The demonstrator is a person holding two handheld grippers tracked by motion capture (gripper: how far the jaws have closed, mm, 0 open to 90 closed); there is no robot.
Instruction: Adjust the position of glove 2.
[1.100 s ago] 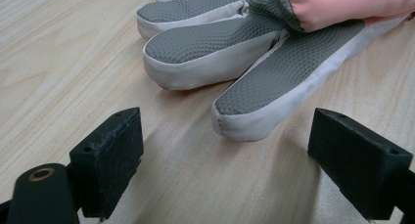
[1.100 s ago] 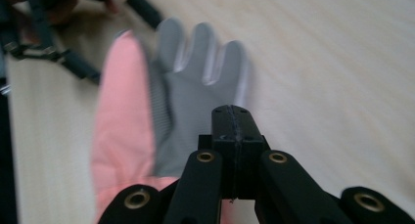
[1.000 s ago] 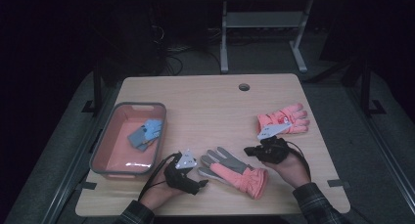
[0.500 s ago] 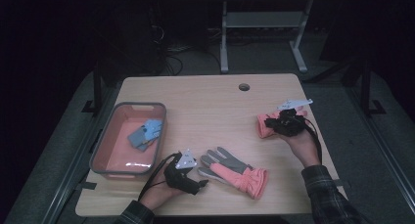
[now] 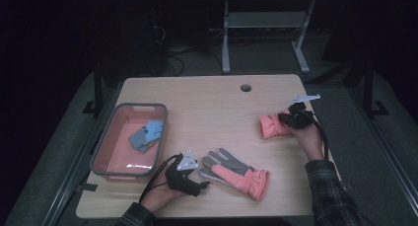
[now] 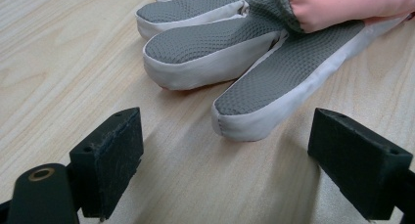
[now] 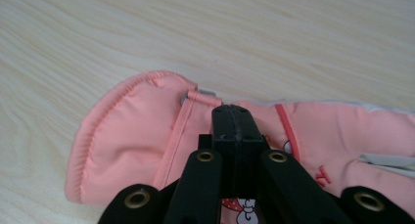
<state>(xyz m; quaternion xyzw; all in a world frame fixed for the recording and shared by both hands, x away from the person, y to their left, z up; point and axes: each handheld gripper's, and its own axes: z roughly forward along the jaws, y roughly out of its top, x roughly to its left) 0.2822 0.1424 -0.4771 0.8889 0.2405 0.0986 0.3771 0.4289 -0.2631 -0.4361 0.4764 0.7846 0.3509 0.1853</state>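
Note:
A pink glove with a grey palm [image 5: 236, 174] lies palm up near the table's front edge, fingers pointing left. My left gripper [image 5: 202, 180] rests on the table just left of those fingers, open. In the left gripper view the glove's grey fingertips [image 6: 244, 53] lie just ahead of the gap [image 6: 225, 150] between the jaws, untouched. A second pink glove [image 5: 270, 127] lies at the right side of the table. My right gripper [image 5: 285, 118] sits over it, jaws pressed together. In the right gripper view the closed gripper tip [image 7: 234, 117] sits above the glove [image 7: 137, 131] near its cuff strap.
A pink tray with a grey rim [image 5: 101, 148] stands at the left and holds a pair of blue-grey gloves [image 5: 147, 134]. The wooden table [image 5: 207, 107] has a cable hole [image 5: 245, 88] near its far edge. Dark floor and a metal stand lie beyond.
My right gripper moved from the front of the table away from me and onto the right-hand pink glove, now covering its fingers. The left gripper and the grey-palmed glove stayed put.

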